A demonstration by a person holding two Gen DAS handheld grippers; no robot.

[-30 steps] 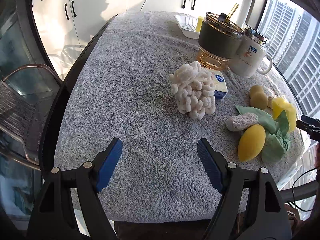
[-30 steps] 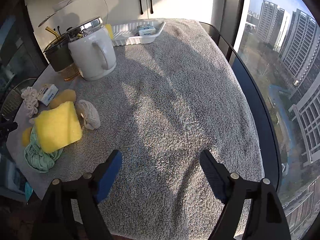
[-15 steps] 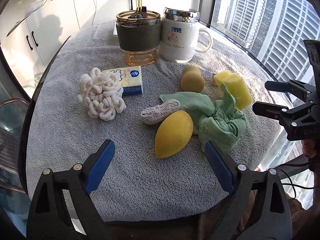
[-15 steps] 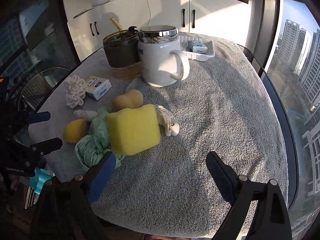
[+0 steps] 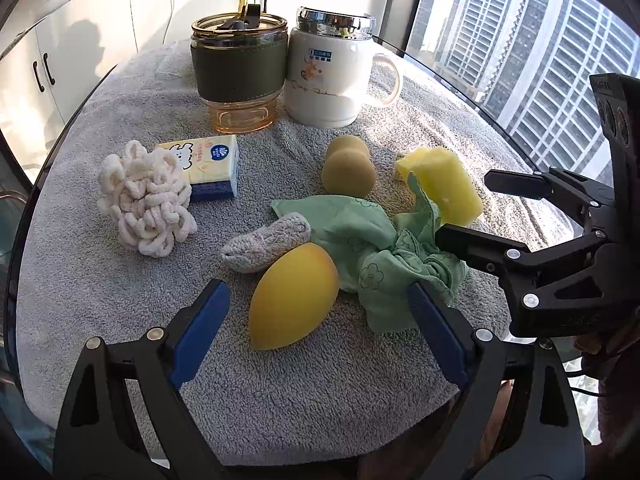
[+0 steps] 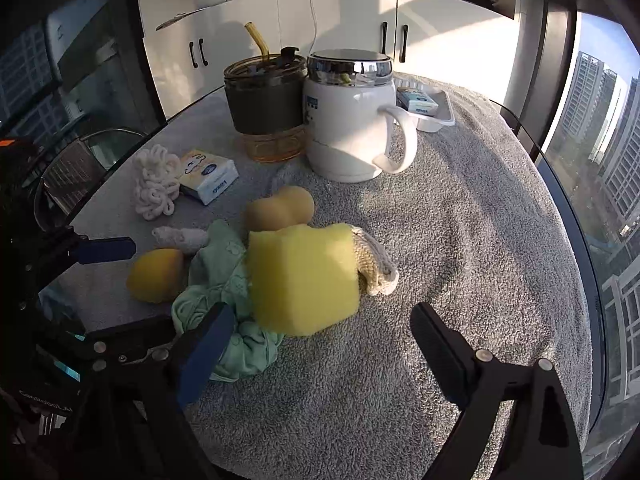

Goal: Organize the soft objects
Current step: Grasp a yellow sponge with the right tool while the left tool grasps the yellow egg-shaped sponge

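1. Jaws of the left gripper (image 5: 316,312) and right gripper (image 6: 320,340) are spread wide; nothing is held.
2. One yellow egg-shaped sponge (image 5: 292,296), lying between the left jaws, is angled lengthwise up-right.
3. One green cloth (image 5: 380,248) and one yellow block sponge (image 6: 304,276) are seen touching on the grey towel (image 6: 460,240).

both grippers have closed in on the pile. the left gripper (image 5: 316,312) now has its open jaws on either side of the yellow egg-shaped sponge (image 5: 294,297), and the right gripper (image 6: 320,332) sits wide open just short of the yellow block sponge (image 6: 303,278) and green cloth (image 6: 224,300).
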